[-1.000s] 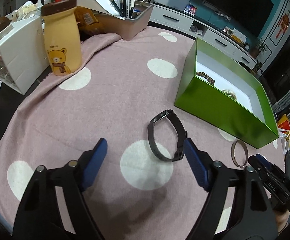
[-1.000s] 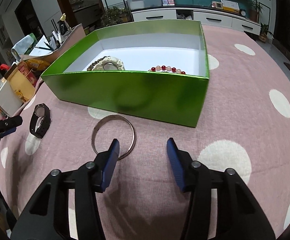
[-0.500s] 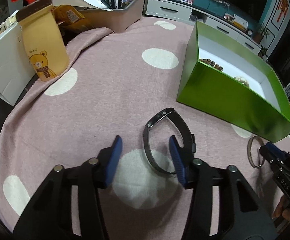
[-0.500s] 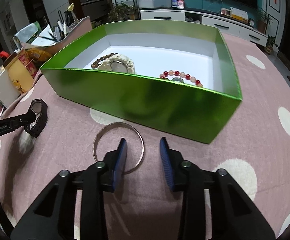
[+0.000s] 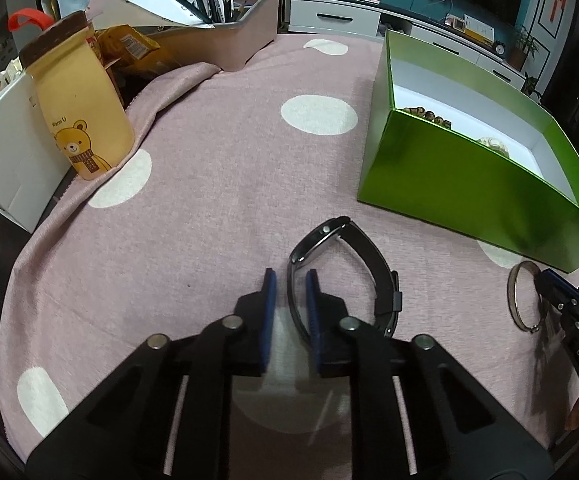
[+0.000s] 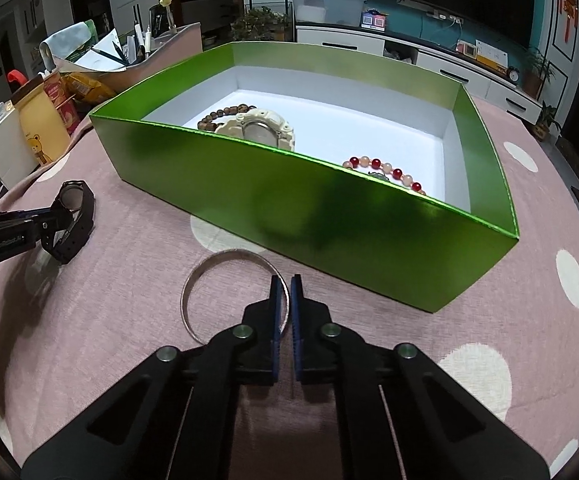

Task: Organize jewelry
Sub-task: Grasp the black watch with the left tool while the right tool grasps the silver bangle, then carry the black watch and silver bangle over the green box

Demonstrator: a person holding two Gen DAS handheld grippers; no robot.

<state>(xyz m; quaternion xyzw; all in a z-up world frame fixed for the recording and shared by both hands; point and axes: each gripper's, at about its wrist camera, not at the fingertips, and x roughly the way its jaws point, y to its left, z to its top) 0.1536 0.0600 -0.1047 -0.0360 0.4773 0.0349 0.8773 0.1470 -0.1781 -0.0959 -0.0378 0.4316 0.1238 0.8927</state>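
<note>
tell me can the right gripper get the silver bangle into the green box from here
Probably yes: the right gripper is pinched on the silver bangle, and the green box just ahead is open-topped, though its near wall needs clearing.

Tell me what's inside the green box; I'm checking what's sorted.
Green box: brown bead bracelet, cream watch, red-and-peach bead bracelet. The near wall hides the floor behind it.

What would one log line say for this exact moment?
left gripper: closed on black watch strap | right gripper: closed on silver bangle rim | both on cloth | green box: open

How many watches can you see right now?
2. A black watch lies on the cloth, its strap between the left tongs; a cream watch sits inside the green box. Others may be hidden.
</note>
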